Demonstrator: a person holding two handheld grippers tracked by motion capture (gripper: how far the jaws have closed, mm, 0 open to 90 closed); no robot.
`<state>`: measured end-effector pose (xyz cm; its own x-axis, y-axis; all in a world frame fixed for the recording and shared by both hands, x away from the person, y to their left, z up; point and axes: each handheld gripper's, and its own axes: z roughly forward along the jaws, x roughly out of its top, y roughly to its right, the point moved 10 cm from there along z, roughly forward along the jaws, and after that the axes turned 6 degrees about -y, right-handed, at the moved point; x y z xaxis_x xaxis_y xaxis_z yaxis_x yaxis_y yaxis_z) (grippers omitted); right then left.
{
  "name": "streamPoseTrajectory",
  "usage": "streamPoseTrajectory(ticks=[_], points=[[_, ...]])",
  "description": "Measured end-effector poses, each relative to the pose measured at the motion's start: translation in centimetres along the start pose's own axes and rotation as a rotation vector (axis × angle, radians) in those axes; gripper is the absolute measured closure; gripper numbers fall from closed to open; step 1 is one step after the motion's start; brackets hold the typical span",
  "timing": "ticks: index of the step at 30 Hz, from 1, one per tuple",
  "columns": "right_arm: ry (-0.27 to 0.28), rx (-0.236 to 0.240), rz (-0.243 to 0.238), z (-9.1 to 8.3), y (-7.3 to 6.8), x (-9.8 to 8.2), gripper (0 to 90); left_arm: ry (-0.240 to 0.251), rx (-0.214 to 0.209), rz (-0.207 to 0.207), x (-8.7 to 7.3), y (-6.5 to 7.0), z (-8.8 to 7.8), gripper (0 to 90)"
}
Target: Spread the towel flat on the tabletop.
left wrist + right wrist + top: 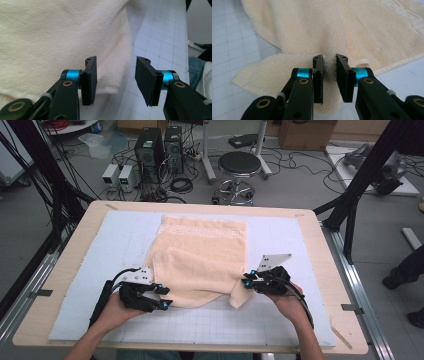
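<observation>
A cream towel (200, 260) lies folded on the white gridded mat (125, 235), its patterned border at the far edge. My left gripper (164, 296) sits at the towel's near left corner. In the left gripper view its jaws (116, 72) stand apart with nothing pressed between them, and the towel (50, 37) edge lies just beyond them. My right gripper (248, 280) is at the towel's near right corner. In the right gripper view its jaws (329, 67) pinch a bunched fold of the towel (362, 30), and a loose flap hangs to the left.
The mat covers most of a wooden table (60, 285). Beyond the far edge stand a round stool (239, 165), computer towers (150, 150) and floor cables. Black frame posts (350, 205) rise at both sides. A person's leg (407, 267) shows at the right.
</observation>
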<state>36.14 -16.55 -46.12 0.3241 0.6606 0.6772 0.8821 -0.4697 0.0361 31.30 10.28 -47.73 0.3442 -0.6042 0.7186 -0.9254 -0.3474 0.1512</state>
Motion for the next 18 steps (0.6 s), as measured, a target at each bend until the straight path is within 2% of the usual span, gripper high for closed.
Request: streamPoseTrajectory(ticks=[2,4,6,7,8,12,16,18], points=[[0.006,0.000,-0.003,0.0,0.0,0.0,77.0,-0.022,-0.002,0.011,-0.2,0.2,0.5,52.0],[0.009,0.001,0.002,0.1,0.0,-0.1,77.0,-0.062,0.015,0.021,-0.6,0.1,1.2,59.4],[0.017,0.009,0.005,0.1,0.0,-0.1,77.2,-0.095,0.024,0.031,-0.9,0.0,1.6,75.3],[0.016,0.011,0.007,0.1,-0.1,-0.1,77.3,-0.096,0.032,0.026,-1.0,-0.3,1.6,82.0],[0.022,0.013,0.006,0.0,-0.1,-0.1,77.5,-0.091,0.030,0.019,-0.9,-0.4,1.4,83.7],[0.038,0.027,0.008,-0.5,-0.3,0.0,77.8,0.005,0.031,-0.010,-0.2,-0.8,-1.0,85.0],[0.052,0.045,-0.005,-0.7,-0.7,0.2,78.0,0.058,0.042,-0.012,-0.2,-1.1,-4.2,85.0],[0.052,0.063,-0.009,-0.7,-1.2,0.3,78.1,0.082,0.049,-0.026,-0.5,-1.2,-5.6,85.0]])
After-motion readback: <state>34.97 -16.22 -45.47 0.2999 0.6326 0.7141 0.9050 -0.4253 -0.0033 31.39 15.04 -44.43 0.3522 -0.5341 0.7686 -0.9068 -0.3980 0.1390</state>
